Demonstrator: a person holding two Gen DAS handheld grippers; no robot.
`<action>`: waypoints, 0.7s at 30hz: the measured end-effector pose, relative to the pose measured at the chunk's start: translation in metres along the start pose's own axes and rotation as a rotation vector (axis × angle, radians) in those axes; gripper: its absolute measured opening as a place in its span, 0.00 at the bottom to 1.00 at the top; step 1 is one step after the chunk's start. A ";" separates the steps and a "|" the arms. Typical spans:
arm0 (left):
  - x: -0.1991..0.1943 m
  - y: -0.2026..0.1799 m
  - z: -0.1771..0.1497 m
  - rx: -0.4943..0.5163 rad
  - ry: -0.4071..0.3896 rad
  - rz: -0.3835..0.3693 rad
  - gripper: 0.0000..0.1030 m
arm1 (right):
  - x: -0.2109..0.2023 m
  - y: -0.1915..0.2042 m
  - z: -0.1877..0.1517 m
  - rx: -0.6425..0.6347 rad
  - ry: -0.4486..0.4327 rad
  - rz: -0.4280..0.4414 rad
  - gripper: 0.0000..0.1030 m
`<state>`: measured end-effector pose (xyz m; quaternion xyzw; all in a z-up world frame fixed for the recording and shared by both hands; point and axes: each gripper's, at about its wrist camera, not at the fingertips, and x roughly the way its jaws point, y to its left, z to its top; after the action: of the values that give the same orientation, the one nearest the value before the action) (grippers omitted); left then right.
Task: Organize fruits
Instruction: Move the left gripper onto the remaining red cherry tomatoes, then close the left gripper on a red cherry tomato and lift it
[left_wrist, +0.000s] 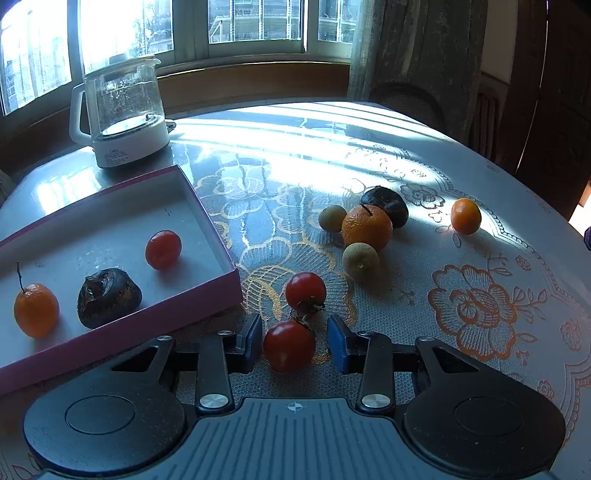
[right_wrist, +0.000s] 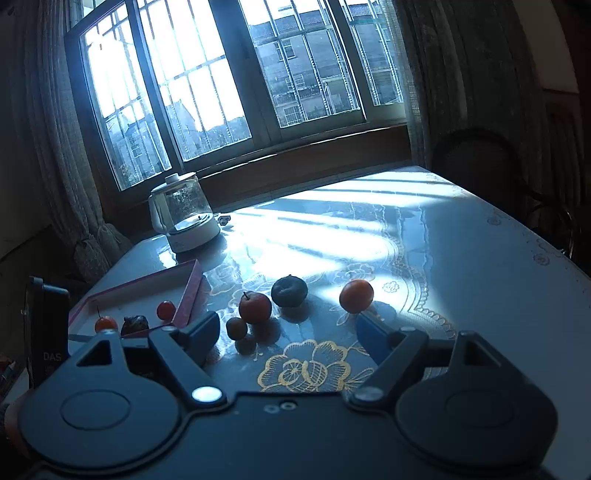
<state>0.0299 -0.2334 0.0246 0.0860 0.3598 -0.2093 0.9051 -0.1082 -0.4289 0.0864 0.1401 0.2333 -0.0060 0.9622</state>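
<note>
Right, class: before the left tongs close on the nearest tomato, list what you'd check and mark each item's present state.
1. Left tongs open: ok.
2. Near tomato between the fingers: ok.
3. Fingers apart from its skin: ok, gaps show on both sides.
4. Second tomato clear of the grip: not ok, it touches the near one.
5. Room in the pink box: ok.
6. Right tongs out of the way: ok, open and holding nothing.

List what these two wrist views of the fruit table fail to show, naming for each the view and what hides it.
- Left wrist: the pink box is cut off by the left edge, so anything further in is unseen.
- Left wrist: label print on the kettle is too small to read.
- Right wrist: both tomatoes by the box are hidden behind the right gripper.
- Right wrist: a black device at left is too dark to identify.
</note>
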 end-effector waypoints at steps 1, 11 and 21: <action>-0.001 0.000 -0.001 -0.001 -0.001 -0.002 0.29 | 0.000 0.000 0.000 0.001 0.000 -0.001 0.79; -0.005 0.007 -0.004 -0.048 -0.002 -0.038 0.27 | 0.000 0.001 0.001 0.004 -0.001 -0.004 0.79; -0.052 0.054 -0.004 -0.098 -0.067 0.004 0.27 | 0.006 0.013 0.005 -0.011 0.003 0.014 0.79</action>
<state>0.0173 -0.1674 0.0582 0.0352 0.3389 -0.1926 0.9202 -0.0994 -0.4173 0.0915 0.1363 0.2339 0.0020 0.9627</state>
